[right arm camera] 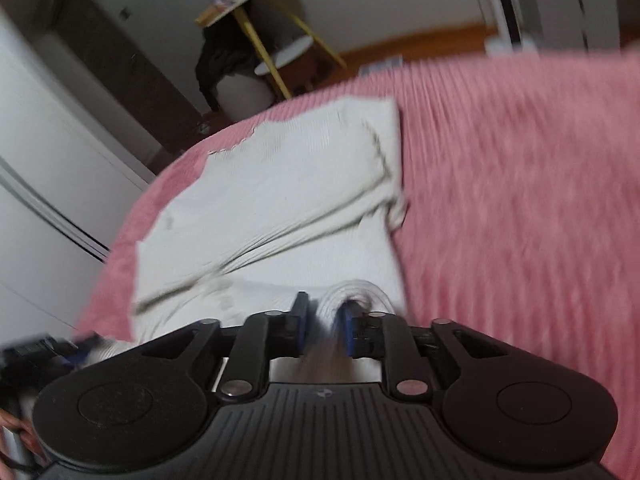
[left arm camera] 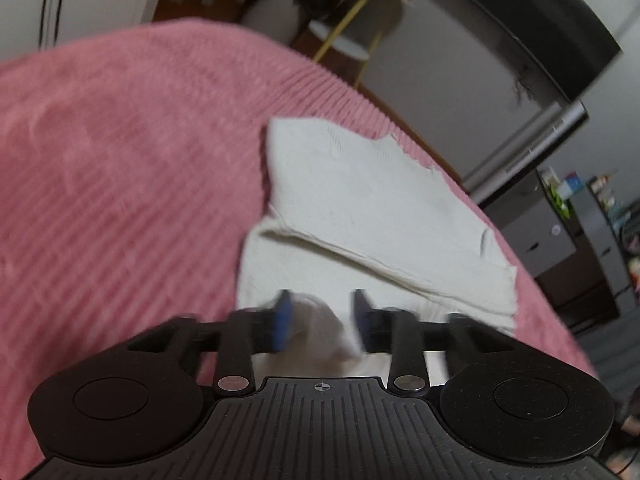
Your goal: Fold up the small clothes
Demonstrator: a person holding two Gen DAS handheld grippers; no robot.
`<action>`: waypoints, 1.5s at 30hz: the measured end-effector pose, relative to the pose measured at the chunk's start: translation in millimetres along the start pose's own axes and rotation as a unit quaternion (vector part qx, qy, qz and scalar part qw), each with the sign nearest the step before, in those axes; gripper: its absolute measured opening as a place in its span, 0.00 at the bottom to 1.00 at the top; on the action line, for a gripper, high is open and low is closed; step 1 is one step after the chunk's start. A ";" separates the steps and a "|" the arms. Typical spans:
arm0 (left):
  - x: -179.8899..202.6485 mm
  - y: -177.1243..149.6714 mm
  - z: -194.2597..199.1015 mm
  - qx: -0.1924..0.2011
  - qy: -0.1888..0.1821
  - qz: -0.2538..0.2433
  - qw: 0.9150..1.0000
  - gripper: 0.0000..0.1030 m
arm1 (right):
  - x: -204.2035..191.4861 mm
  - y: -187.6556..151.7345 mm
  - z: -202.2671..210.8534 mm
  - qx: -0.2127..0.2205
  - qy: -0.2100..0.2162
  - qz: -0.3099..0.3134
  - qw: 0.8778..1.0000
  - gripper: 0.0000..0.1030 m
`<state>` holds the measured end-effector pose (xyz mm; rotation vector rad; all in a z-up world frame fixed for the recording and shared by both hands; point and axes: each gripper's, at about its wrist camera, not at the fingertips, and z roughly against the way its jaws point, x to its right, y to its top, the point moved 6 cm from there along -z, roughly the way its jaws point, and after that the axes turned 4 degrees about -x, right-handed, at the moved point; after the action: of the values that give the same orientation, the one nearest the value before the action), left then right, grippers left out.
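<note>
Both grippers are the same matte black plastic: the left gripper (left arm camera: 322, 322) and right gripper (right arm camera: 322, 326) each have a ribbed centre plate with a tiny crosshair mark, flanked by two big round housings with a circular recess in each. Slim black linkage arms run forward from silver pivot screws to the fingers (left arm camera: 283, 322), which carry blue pads (right arm camera: 347, 330). There's a bit of bare skin at the lower left edge of the right view, too blurry to say more.
</note>
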<state>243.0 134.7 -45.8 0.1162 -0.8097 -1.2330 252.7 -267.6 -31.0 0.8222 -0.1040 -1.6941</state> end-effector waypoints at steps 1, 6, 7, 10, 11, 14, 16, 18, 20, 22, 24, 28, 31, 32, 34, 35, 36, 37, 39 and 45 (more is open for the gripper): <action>-1.5 -2.5 2.5 0.004 0.001 -0.018 1.000 0.54 | -0.6 -0.6 1.2 0.008 -0.015 0.027 1.000 0.27; -0.2 -23.5 -3.2 -0.018 0.007 -0.120 0.993 0.68 | 1.7 -7.4 15.1 0.064 -0.076 0.140 0.985 0.68; 2.5 -28.2 -7.5 -0.022 0.012 -0.138 0.990 0.70 | 1.2 -8.1 17.0 0.072 -0.076 0.157 0.982 0.75; 13.5 -35.0 -21.2 -0.022 0.021 -0.171 0.985 0.74 | -2.2 -11.1 8.1 0.059 -0.081 0.188 0.977 0.80; 18.6 -35.4 -25.6 -0.022 0.017 -0.177 0.984 0.75 | -5.3 -14.3 2.9 0.050 -0.082 0.200 0.975 0.80; 35.3 -37.5 -38.8 -0.024 0.004 -0.203 0.979 0.83 | -16.5 -20.9 -10.0 0.046 -0.097 0.247 0.963 0.80; 46.2 -38.7 -47.9 -0.017 0.025 -0.239 0.971 0.83 | -20.7 -21.0 -16.9 0.044 -0.108 0.264 0.958 0.75; 54.5 -39.9 -57.2 -0.016 0.045 -0.269 0.962 0.82 | -20.3 -18.2 -23.1 0.039 -0.113 0.259 0.958 0.50; 59.3 -40.3 -66.9 -0.022 0.064 -0.286 0.956 0.75 | -17.1 -15.8 -28.0 0.033 -0.127 0.254 0.958 0.31; 60.8 -40.4 -77.5 -0.031 0.090 -0.298 0.950 0.61 | -15.3 -14.3 -30.2 0.035 -0.128 0.251 0.959 0.23; 59.4 -38.3 -85.0 -0.038 0.101 -0.293 0.950 0.51 | -13.8 -13.0 -28.6 0.042 -0.133 0.251 0.958 0.17; 55.8 -29.9 -81.0 -0.027 0.095 -0.261 0.960 0.11 | -12.0 -9.3 -20.4 0.063 -0.132 0.250 0.957 0.08; 59.3 -22.9 -60.5 -0.012 0.075 -0.240 0.968 0.11 | -14.0 -7.5 -11.4 0.077 -0.131 0.250 0.956 0.07; 61.8 -20.2 -50.6 -0.003 0.062 -0.237 0.969 0.11 | -16.0 -6.4 -6.5 0.085 -0.129 0.250 0.956 0.06; 68.6 -11.4 -30.6 0.024 0.044 -0.237 0.970 0.11 | -22.4 -2.7 4.7 0.104 -0.123 0.252 0.954 0.06; 71.2 -6.0 -23.1 0.037 0.039 -0.238 0.970 0.11 | -26.1 -0.3 10.2 0.115 -0.120 0.253 0.953 0.06; 72.6 0.0 -16.8 0.050 0.038 -0.236 0.970 0.11 | -29.9 2.4 14.5 0.125 -0.116 0.254 0.952 0.06; 74.8 7.3 -13.2 0.061 0.037 -0.233 0.970 0.11 | -33.8 6.1 18.2 0.136 -0.114 0.253 0.951 0.06; 74.6 21.5 -8.0 0.084 0.042 -0.222 0.970 0.11 | -40.3 14.5 21.1 0.153 -0.113 0.247 0.950 0.06; 61.2 50.1 -28.2 0.101 0.058 -0.185 0.976 0.11 | -49.7 42.1 10.8 0.184 -0.127 0.231 0.947 0.06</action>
<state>305.5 90.3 -11.8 0.5192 -0.8336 -1.4744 284.2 -240.2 20.1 0.7700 -0.7546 -1.3363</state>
